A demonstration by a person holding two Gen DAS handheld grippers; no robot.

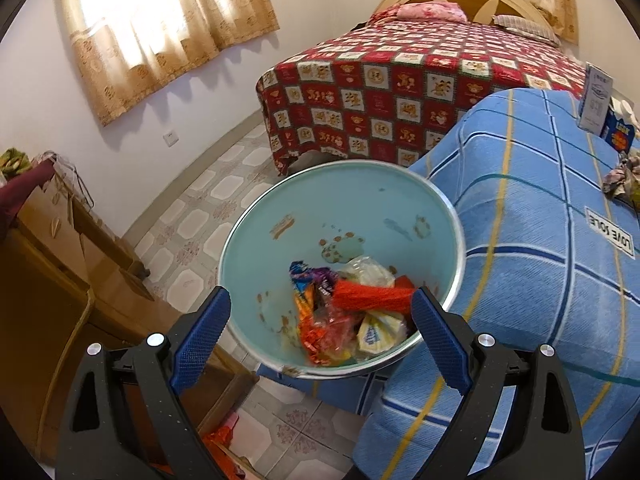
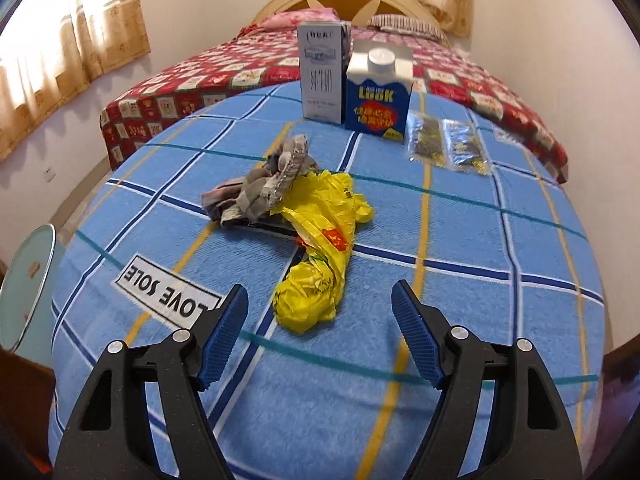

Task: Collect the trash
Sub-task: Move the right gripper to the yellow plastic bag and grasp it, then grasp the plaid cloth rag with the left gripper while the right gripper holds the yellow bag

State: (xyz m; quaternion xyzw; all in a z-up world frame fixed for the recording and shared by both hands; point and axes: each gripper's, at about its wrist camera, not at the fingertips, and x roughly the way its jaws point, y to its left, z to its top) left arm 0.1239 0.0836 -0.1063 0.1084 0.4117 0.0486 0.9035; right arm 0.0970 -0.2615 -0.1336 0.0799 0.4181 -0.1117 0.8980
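A pale blue trash bin (image 1: 280, 216) stands on the floor beside the blue plaid table and holds several crumpled wrappers (image 1: 344, 312). My left gripper (image 1: 320, 304) is open above the bin's mouth, empty. My right gripper (image 2: 320, 296) is open and empty, just above the table, with a crumpled yellow plastic bag (image 2: 320, 248) lying between and ahead of its fingers. A grey crumpled wrapper (image 2: 264, 184) lies just beyond the bag. The bin's rim also shows at the left edge of the right wrist view (image 2: 44, 264).
On the blue plaid tablecloth (image 2: 480, 280) stand a grey carton (image 2: 322, 76) and a blue "LOOK" carton (image 2: 378, 96), with two clear packets (image 2: 448, 144) to their right. A bed with a red quilt (image 1: 400, 92) is behind. A wooden cabinet (image 1: 60, 280) stands left of the bin.
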